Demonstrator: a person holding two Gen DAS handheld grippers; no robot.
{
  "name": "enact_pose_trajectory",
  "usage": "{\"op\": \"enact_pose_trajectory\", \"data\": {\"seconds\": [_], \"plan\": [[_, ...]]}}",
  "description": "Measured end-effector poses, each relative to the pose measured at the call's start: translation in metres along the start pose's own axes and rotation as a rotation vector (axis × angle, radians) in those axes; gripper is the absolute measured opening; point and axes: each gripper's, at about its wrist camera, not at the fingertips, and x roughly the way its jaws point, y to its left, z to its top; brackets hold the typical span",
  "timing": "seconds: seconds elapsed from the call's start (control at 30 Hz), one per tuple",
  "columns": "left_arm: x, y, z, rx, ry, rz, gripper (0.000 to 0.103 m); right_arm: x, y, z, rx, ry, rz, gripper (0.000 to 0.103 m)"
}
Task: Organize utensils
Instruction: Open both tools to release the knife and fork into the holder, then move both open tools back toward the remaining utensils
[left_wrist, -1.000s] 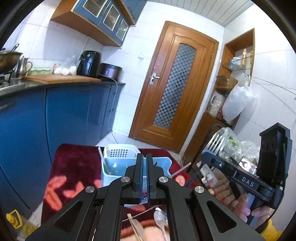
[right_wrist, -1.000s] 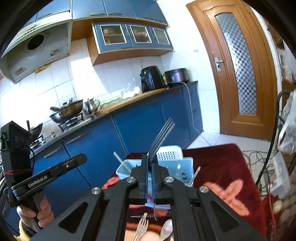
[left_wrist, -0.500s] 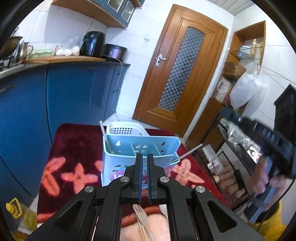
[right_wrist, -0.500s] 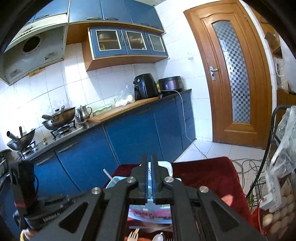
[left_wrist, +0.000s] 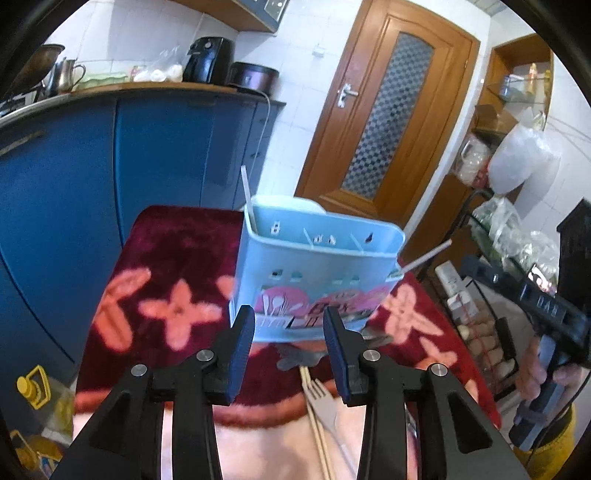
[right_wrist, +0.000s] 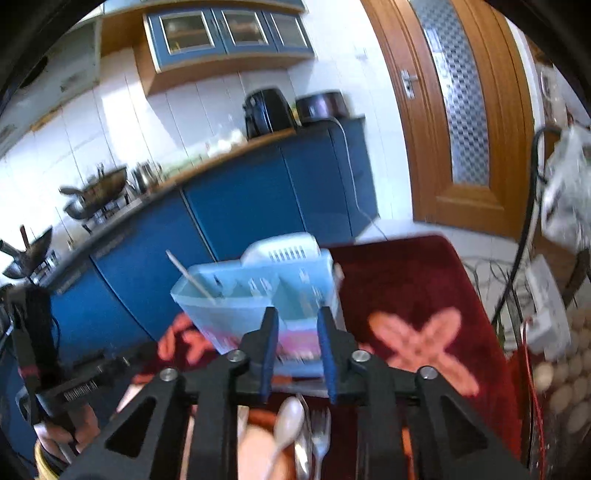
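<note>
A light blue utensil caddy (left_wrist: 317, 266) with several compartments stands on a dark red flowered cloth (left_wrist: 173, 273); a white stick (left_wrist: 246, 195) leans in its left compartment. It also shows in the right wrist view (right_wrist: 258, 295). My left gripper (left_wrist: 290, 354) is open and empty, just before the caddy's front. A beige fork (left_wrist: 321, 402) and chopsticks (left_wrist: 317, 439) lie below it. My right gripper (right_wrist: 295, 354) is open and empty above a white spoon (right_wrist: 288, 417) and a metal fork (right_wrist: 320, 432).
Blue kitchen cabinets (left_wrist: 110, 166) run along the left. A wooden door (left_wrist: 384, 110) stands behind. A wire rack (left_wrist: 491, 295) with bags and boxes is at the right. A yellow-capped oil bottle (left_wrist: 40, 402) stands on the floor at the left. A power strip (right_wrist: 543, 306) lies right.
The right gripper held a metal fork a second ago; the fork is gone from its jaws. Both grippers have opened and tilted down toward the caddy and the loose utensils.
</note>
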Motion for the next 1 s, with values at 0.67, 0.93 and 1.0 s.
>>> {"op": "enact_pose_trajectory", "data": {"seconds": [0.67, 0.93, 1.0], "plan": [[0.043, -0.010, -0.060, 0.047, 0.227, 0.011, 0.040, 0.019, -0.019, -0.093, 0.021, 0.240, -0.060, 0.058], [0.058, -0.016, -0.076, 0.058, 0.304, 0.000, 0.040, 0.015, -0.027, -0.108, 0.052, 0.243, -0.068, 0.059], [0.063, -0.018, -0.080, 0.070, 0.321, 0.012, 0.040, 0.015, -0.028, -0.110, 0.057, 0.241, -0.069, 0.059]]}}
